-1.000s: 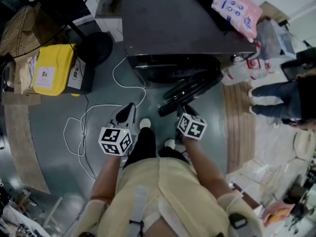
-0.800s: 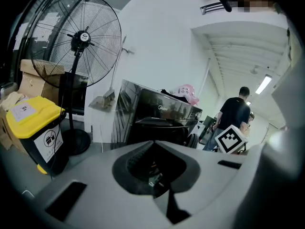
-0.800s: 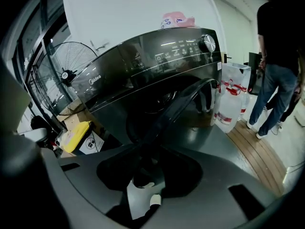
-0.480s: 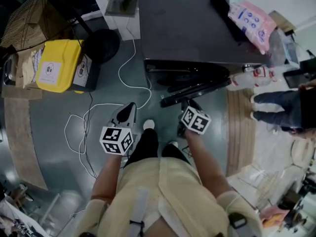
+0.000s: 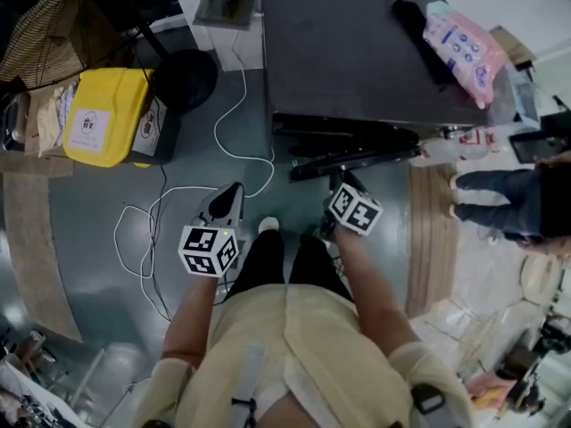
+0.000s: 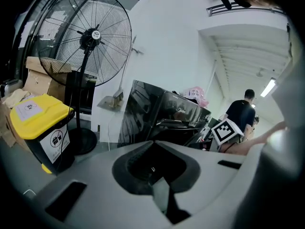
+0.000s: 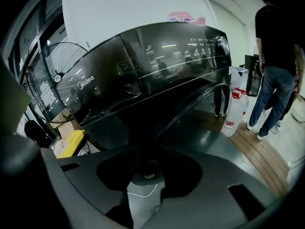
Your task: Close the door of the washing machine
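**Door a crack from shut, right claw at its edge**

Head view: the dark washing machine [image 5: 357, 52] stands straight ahead, and its door [image 5: 350, 159] is swung most of the way in but is ajar, not yet latched. The right claw [image 5: 339, 187] sits just at the door's outer edge; I cannot tell whether it touches. The left claw [image 5: 230, 200] hangs apart from the machine over the floor, near a looping white cable [image 5: 169, 194].

Left gripper view: the left claw is clenched on nothing and points past a yellow bin [image 6: 40, 123] and a standing fan [image 6: 90, 35] towards the machine's side.

Right gripper view: the right claw [image 7: 143, 194] is also clenched and empty, with the door's curved rim sweeping down towards it.

Likely trouble: the closed tips give a small contact, so a push could skid off the rounded, glossy rim. Too soft a push may leave the latch uncaught and let the door spring back. A step forward risks snagging the cable by the feet.
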`<state>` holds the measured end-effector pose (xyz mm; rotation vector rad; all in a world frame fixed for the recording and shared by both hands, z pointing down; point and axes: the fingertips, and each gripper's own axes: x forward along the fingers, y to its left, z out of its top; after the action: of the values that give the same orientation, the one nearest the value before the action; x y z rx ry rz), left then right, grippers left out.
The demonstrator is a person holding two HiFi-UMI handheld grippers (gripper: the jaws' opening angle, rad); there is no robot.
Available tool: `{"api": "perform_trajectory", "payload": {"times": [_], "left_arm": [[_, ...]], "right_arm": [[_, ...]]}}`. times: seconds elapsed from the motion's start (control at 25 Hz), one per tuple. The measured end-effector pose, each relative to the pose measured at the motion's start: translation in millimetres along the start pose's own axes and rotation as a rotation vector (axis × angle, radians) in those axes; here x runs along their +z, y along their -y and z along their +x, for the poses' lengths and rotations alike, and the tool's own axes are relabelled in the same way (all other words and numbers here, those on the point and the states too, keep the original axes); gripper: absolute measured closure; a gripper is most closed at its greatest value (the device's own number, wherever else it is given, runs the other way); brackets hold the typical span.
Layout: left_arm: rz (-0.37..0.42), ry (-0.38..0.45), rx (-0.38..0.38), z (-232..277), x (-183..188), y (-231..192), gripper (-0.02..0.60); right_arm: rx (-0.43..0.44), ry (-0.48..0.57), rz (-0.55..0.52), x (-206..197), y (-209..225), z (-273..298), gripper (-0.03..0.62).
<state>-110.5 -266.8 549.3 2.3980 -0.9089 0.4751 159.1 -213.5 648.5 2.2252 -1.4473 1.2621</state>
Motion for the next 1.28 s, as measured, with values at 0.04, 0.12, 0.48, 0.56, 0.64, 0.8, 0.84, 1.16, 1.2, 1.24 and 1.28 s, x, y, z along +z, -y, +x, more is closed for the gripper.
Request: {"api": "perform_trajectory", "payload": {"times": [0.04,0.12,0.48,0.56,0.64,0.8,0.84,1.16,1.2,1.24,1.28], "left_arm": [[-0.003,0.002,0.003,1,1,1,0.578],[-0.004,0.006,0.013,5,4,3,0.578],[-0.036,0.02,0.106,12,4,14,0.578],[-0.043,0.026,0.118,16,6,20,0.578],[-0.047,0.033,0.126,18,7,28,0.578],[-0.033,0.036,0.149,16,10,33,0.578],[-0.031,0.037,0.159,15,10,32,0.578],[-0.07,0.062,0.209,1,7,27,0.578],[-0.074,0.068,0.212,0,7,27,0.578],[-0.077,0.074,0.217,-2,8,27,0.578],[-0.08,0.079,0.221,-3,8,28,0.578]], "right_arm": [[0.002,0.002,-0.004,3,-1,0,0.47],[0.01,0.01,-0.012,10,-3,4,0.47],[0.086,-0.04,-0.159,18,-12,17,0.48],[0.102,-0.045,-0.179,22,-13,19,0.485],[0.113,-0.053,-0.197,23,-11,20,0.488],[0.138,-0.059,-0.223,25,-11,22,0.494],[0.144,-0.061,-0.229,25,-12,23,0.496],[0.182,-0.098,-0.278,24,-11,23,0.496],[0.186,-0.103,-0.287,23,-11,23,0.496],[0.191,-0.105,-0.298,23,-11,23,0.496],[0.197,-0.104,-0.309,24,-11,22,0.496]]}}
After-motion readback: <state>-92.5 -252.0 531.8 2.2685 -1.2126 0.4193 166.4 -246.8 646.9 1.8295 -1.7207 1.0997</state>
